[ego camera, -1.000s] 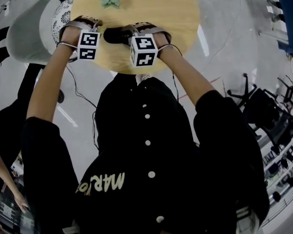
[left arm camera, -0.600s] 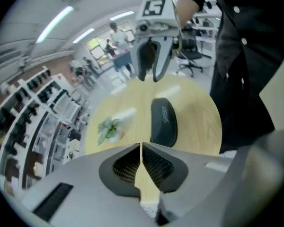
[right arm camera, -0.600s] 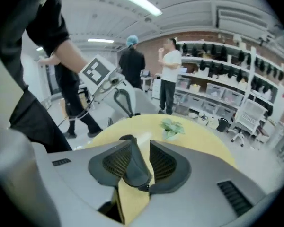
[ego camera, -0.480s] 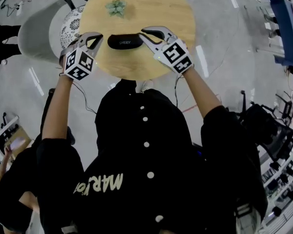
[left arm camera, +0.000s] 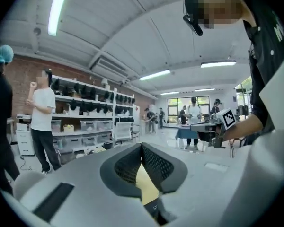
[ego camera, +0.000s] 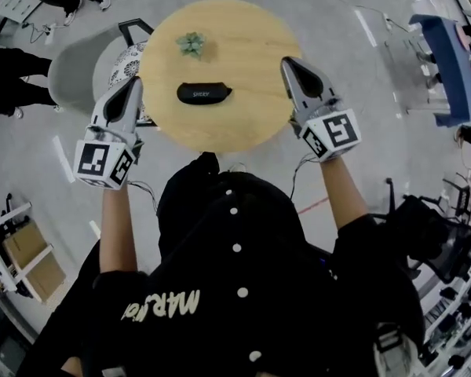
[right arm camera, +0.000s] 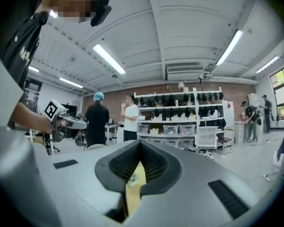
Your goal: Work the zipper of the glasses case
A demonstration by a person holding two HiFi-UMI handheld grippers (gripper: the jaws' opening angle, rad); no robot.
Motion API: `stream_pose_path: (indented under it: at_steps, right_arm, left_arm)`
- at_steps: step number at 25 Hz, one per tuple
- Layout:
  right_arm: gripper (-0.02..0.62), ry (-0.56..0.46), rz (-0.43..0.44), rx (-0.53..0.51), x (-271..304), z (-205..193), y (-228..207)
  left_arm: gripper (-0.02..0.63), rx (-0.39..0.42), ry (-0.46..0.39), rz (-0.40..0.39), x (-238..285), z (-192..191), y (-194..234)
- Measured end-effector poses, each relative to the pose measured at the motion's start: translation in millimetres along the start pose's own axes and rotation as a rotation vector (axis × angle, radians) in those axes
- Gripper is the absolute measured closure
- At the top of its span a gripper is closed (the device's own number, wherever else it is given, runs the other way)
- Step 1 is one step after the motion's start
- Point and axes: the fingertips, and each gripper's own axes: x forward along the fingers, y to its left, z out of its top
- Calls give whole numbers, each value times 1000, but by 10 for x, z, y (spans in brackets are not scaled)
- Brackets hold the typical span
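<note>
Your left hand-held gripper (ego camera: 133, 83) and right hand-held gripper (ego camera: 288, 63) quit the glasses case (ego camera: 204, 93).
Both pinched together (empty): target its zipper.

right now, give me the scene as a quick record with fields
table: round, wooden
glasses case: black, lying flat near the table's middle, nothing touching it; zipper state too small to tell
plant: small, green, on the table beyond the case
left hand-held gripper: jaws together, empty, at the table's left edge, apart from the case
right hand-held gripper: jaws together, empty, at the table's right edge, apart from the case
chair: grey, beside the table on the left
</note>
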Motion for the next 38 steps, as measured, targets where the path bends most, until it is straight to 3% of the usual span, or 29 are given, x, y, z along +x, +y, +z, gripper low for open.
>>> stream_pose_path:
  at_steps: [4,9,13,16,18,22,33,38]
  right_arm:
    - [594,-105,-86,12,-325,330,-78]
    - [594,-132,-168,35,-772,565,-100]
    - [594,-165,-208,57,-1058,724,-105]
    - [594,-191,-230,42,-1215,822,-108]
    - [594,-199,-248,39,-1287,848,-115]
    - [594,-192,-273,33,-1383,776,-75]
    - [594,-142,-274,25,-1429,593,-26]
    - [594,-121,-266,-27,-1411,611,36]
  left_arm:
    - [603,-8,-69,109,-245,244,-1]
    - [603,4,-101,215,-599,490,-54]
    - [603,30,-88,261,-852,618,-106]
    - [603,15,-138,283,-1001,699,-199]
    - [603,3,-171,308,-1068,686,-270]
    - [603,-33,-129,396,-1172,460,-297]
    - [602,27,-128,364,-1128,497,-500]
    - [601,45,-122,351,-1091,492,-570]
